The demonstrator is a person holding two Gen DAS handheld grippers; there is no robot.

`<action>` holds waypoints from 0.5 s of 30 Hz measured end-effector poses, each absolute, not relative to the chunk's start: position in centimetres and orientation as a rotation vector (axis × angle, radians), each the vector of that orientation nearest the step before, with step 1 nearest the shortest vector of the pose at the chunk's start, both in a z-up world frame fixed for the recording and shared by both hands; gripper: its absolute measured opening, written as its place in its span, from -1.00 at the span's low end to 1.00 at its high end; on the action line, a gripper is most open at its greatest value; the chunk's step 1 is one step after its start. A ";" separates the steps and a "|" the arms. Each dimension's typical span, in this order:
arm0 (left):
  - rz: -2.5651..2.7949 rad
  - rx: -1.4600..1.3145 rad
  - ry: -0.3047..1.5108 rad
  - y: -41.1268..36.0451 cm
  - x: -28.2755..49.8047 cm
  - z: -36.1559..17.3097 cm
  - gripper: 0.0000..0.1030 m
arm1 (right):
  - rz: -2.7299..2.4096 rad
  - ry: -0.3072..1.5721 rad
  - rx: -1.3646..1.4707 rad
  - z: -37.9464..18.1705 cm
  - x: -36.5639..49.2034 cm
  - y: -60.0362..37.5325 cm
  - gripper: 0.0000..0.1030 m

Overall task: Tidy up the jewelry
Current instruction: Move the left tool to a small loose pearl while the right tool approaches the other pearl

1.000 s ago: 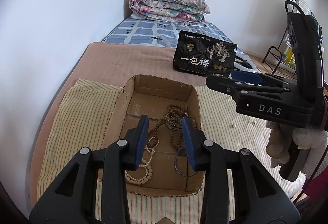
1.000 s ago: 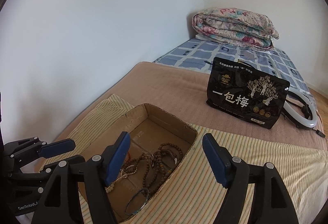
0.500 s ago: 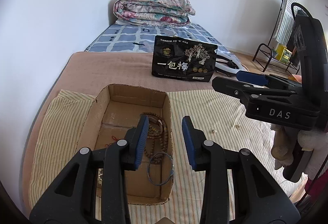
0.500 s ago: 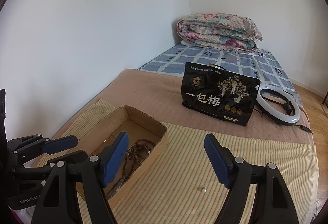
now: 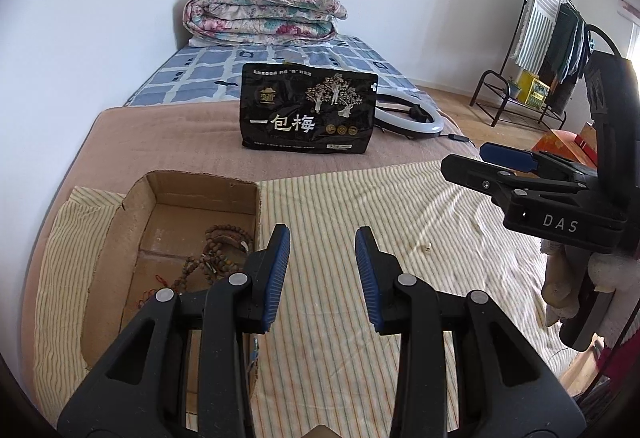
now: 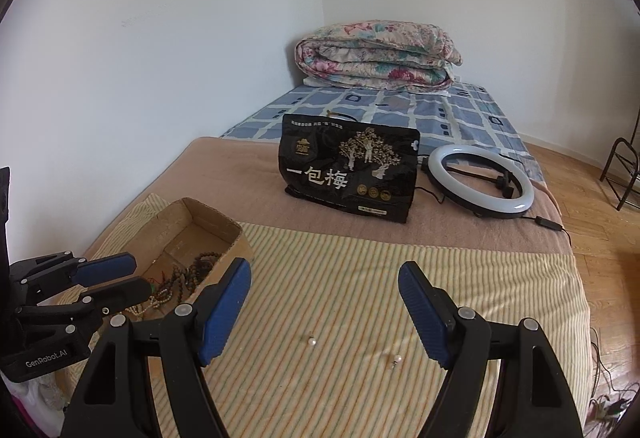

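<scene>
An open cardboard box [image 5: 192, 193] [image 6: 208, 222] sits on a striped cloth [image 5: 360, 205] [image 6: 360, 262] and holds brown bead strings [image 5: 218, 254] [image 6: 188, 274]. Two small pearl earrings lie loose on the cloth, one [image 6: 311, 341] to the left and one [image 6: 396, 359] to the right; one earring [image 5: 427, 248] shows in the left wrist view. My left gripper [image 5: 322, 270] [image 6: 116, 278] is open and empty, just right of the box. My right gripper [image 6: 324, 306] [image 5: 480, 161] is open wide and empty above the earrings.
A black snack bag [image 5: 308, 109] [image 6: 348, 173] stands behind the cloth on a brown blanket [image 5: 160, 141]. A ring light [image 6: 480, 181] lies to its right. A folded floral quilt [image 5: 260, 13] lies at the far end. A clothes rack [image 5: 544, 45] stands on the right.
Both grippers have swung right, away from the box and over the open cloth. The earrings have come into view under the right gripper. Both stay open.
</scene>
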State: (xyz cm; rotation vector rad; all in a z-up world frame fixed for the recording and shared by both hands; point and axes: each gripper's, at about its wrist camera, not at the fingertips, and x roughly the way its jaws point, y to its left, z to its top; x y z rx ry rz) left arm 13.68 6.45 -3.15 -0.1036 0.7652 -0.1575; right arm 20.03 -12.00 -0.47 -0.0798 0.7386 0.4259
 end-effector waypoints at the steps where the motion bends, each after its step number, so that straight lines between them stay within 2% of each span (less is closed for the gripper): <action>1: -0.163 -0.103 0.771 6.1 13.9 -3.3 -0.34 | 0.418 0.740 -0.079 -0.6 20.1 -12.4 0.52; 15: -0.225 -0.130 0.857 2.1 17.0 -6.6 -0.34 | 0.330 0.810 -0.020 -4.9 21.5 -18.9 0.51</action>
